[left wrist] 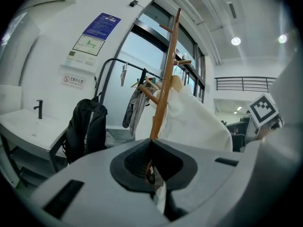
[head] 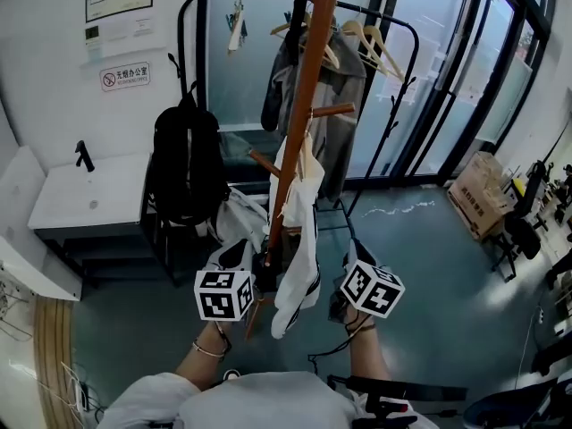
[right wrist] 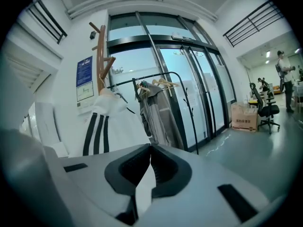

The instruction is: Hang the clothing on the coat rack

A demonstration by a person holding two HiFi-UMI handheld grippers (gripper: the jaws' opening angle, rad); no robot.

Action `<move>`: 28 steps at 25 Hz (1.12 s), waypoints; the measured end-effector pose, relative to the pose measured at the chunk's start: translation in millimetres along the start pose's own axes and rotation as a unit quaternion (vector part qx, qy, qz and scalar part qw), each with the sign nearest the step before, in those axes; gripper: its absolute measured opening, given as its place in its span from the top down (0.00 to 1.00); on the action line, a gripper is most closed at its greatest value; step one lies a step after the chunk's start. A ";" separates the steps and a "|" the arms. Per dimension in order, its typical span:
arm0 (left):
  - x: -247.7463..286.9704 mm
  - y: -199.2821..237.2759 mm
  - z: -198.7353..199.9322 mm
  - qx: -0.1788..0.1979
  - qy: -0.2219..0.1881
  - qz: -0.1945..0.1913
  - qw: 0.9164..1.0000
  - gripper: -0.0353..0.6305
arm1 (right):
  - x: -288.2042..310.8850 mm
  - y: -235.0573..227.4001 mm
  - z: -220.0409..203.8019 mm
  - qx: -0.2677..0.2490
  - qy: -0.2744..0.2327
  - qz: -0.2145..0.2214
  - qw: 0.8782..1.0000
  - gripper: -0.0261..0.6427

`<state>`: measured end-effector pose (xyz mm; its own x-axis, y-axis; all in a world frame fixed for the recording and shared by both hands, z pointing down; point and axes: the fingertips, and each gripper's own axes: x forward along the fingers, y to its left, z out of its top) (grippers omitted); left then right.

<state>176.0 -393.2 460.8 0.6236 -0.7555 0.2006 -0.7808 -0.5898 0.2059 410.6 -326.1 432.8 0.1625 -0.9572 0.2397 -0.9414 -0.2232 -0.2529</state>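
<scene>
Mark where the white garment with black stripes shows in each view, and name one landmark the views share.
Head view: the white garment hangs at centre, against the wooden coat rack pole.
Left gripper view: the garment is right of centre, beside the pole.
Right gripper view: the garment is left of centre, under the pole.
Shared landmark: the pole.

One wooden coat rack (head: 305, 105), white garment (head: 299, 239) draped on its pegs; left tool (head: 256, 280), right tool (head: 338, 286) at garment's lower part; black backpack (head: 186, 164) at left.

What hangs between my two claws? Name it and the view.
The white garment, draped on the wooden coat rack, hangs between them; the head view shows it.
</scene>
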 end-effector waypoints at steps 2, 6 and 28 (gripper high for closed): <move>1.4 -6.4 3.9 0.004 -0.004 -0.001 1.000 0.93 | 1.3 -1.0 -2.2 -0.006 0.004 0.004 1.000 0.92; 3.6 -12.7 10.7 0.001 -0.012 0.001 1.000 0.93 | 2.9 1.2 -8.8 -0.035 0.018 0.007 0.999 0.93; 3.8 -24.5 0.0 -0.005 -0.002 -0.005 1.000 0.93 | -6.4 -2.1 -17.2 -0.033 0.034 0.018 0.999 0.93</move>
<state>197.5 -381.7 456.4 0.6305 -0.7516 0.1940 -0.7747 -0.5938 0.2174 406.4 -316.3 448.0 0.1104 -0.9489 0.2956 -0.9639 -0.1747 -0.2008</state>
